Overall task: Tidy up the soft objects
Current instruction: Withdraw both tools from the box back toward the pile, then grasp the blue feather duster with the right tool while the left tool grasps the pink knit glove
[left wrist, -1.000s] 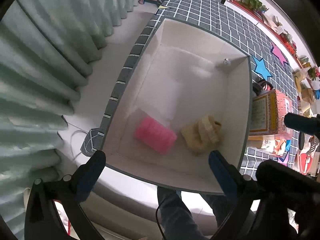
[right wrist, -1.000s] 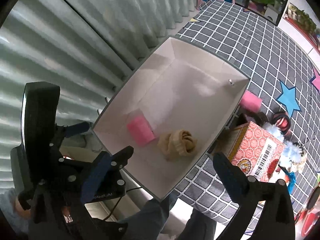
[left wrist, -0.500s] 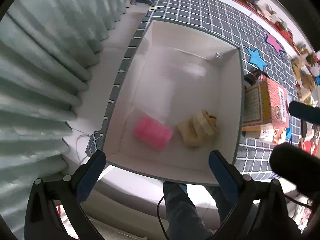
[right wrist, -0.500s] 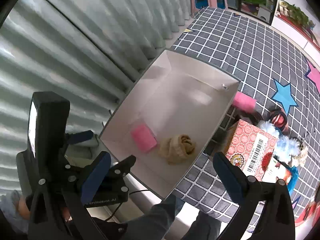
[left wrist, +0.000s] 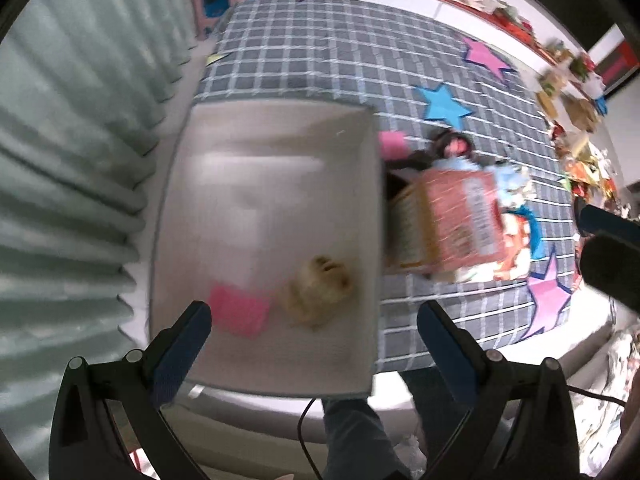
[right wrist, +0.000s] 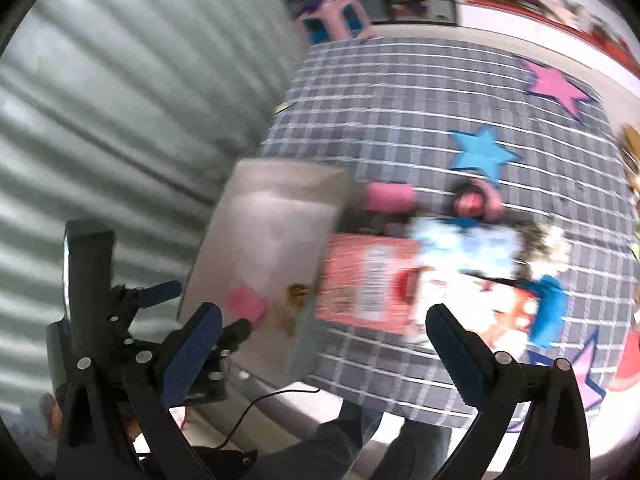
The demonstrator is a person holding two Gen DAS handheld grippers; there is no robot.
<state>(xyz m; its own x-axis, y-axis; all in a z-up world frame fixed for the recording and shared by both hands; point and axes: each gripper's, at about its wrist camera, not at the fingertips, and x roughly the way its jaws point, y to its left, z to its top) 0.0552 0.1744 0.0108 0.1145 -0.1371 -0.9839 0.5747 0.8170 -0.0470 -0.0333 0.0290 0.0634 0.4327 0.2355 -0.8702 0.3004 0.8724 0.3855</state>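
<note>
A white box (left wrist: 272,184) (right wrist: 276,216) stands on the grey checked mat. Inside it lie a pink soft roll (left wrist: 238,314) (right wrist: 246,303) and a tan plush toy (left wrist: 316,290) (right wrist: 294,300). Another pink roll (left wrist: 392,143) (right wrist: 388,197) lies on the mat just past the box's far right corner. Beside it is a heap of soft toys with blue and white fluff (right wrist: 468,244) (left wrist: 512,184). My left gripper (left wrist: 314,332) hangs open above the box's near end. My right gripper (right wrist: 320,334) is open above the mat's near edge, holding nothing. Both views are blurred.
A red patterned carton (left wrist: 452,220) (right wrist: 366,280) stands against the box's right wall. Pleated curtains (left wrist: 72,160) run along the left. Blue and pink star patches (right wrist: 482,154) mark the mat. The person's legs (left wrist: 348,436) show below. Shelves with clutter line the far wall.
Both views have swung to the right and gone blurry. The carton, the toy heap and the outer pink roll now fill more of each view. Both grippers stay open.
</note>
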